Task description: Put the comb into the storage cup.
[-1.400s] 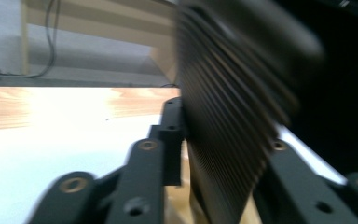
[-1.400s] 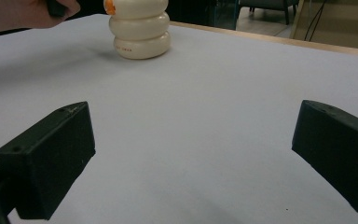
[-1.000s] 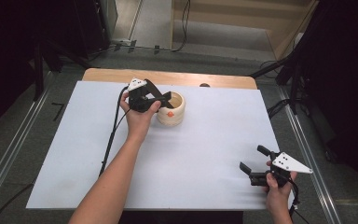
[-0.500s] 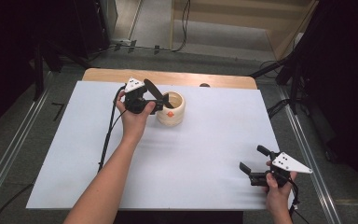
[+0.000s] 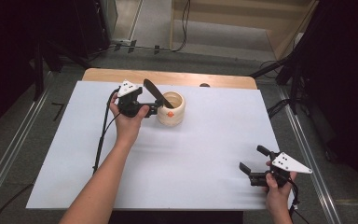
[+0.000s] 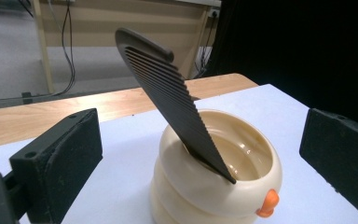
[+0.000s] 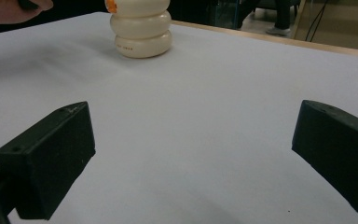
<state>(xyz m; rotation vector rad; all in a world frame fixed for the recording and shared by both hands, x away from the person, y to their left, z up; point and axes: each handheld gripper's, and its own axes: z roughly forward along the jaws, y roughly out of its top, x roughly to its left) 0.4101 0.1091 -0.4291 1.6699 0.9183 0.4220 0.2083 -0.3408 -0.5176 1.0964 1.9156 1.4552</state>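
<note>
**Comb left standing in the cup, left gripper drawn back**

A second ago my left gripper (image 5: pixel 153 110) sat right over the cream cup (image 5: pixel 171 108), with the comb hidden under it. Half a second ago it had slid back toward the table's left, and the comb showed as a dark bar leaning out of the cup. Now the gripper sits just beside the cup on its left, and the black comb (image 5: pixel 157 93) stands free of it. My right gripper (image 5: pixel 256 164) has not moved from the near right corner of the white table (image 5: pixel 214 154).

In the left gripper view the comb (image 6: pixel 168 95) has its lower end down inside the cup (image 6: pixel 214 186), resting on the near rim. Its long axis runs steeply up and tilts to the left of that view; in the high view the upper end leans toward the far left of the table. The teeth face down and right, the spine up and left. The cup stands upright near the far edge of the table, an orange knob (image 6: pixel 268 204) on its side.

Both sets of tongs are released: the left jaws stand wide on either side of the cup without touching it, and the right jaws gape over bare table.
</note>
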